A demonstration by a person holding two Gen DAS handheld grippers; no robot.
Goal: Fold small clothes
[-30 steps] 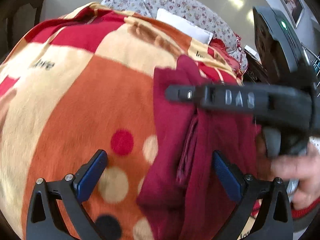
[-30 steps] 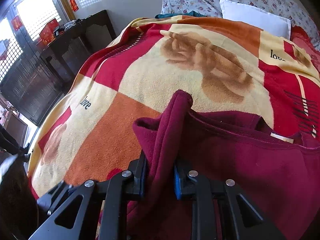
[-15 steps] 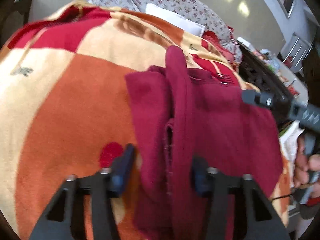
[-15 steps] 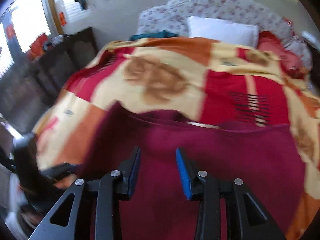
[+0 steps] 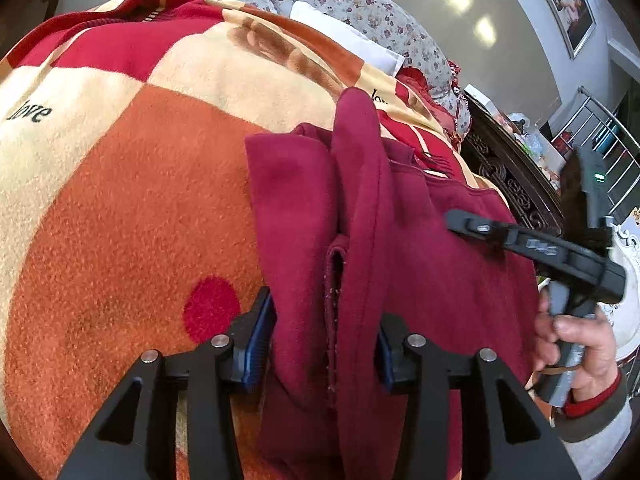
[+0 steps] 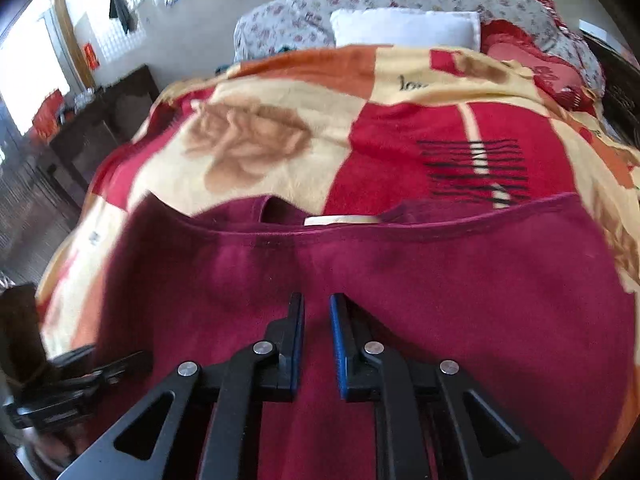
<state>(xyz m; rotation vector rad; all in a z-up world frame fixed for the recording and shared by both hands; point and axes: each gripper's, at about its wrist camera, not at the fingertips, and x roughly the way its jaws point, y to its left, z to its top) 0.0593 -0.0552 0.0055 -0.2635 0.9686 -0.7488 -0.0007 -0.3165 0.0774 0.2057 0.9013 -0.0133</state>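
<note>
Left wrist view showed the maroon garment (image 5: 420, 248) spread on the patterned blanket (image 5: 120, 200) of a bed, a raised ridge of its cloth (image 5: 360, 184) running lengthwise, straight away from the camera. The left gripper (image 5: 324, 344) straddled the near end of that ridge, its blue pads (image 5: 256, 344) set apart on either side with the fold between them; whether the pads had begun to press the cloth could not be told. The ridge's long axis lay in line with the left gripper's reach, so that arm looked the nearer and better placed to take it.

Off to the right side of the garment, the right gripper (image 5: 464, 222) hung above the flat cloth, gripped by a hand (image 5: 576, 340). From its own wrist camera, the right gripper (image 6: 316, 344) stood with a narrow gap between its fingers and nothing held, the garment (image 6: 440, 300) below it and its neckline edge (image 6: 340, 226) crosswise ahead. A white pillow (image 6: 404, 28) sat at the bed's far end.
</note>
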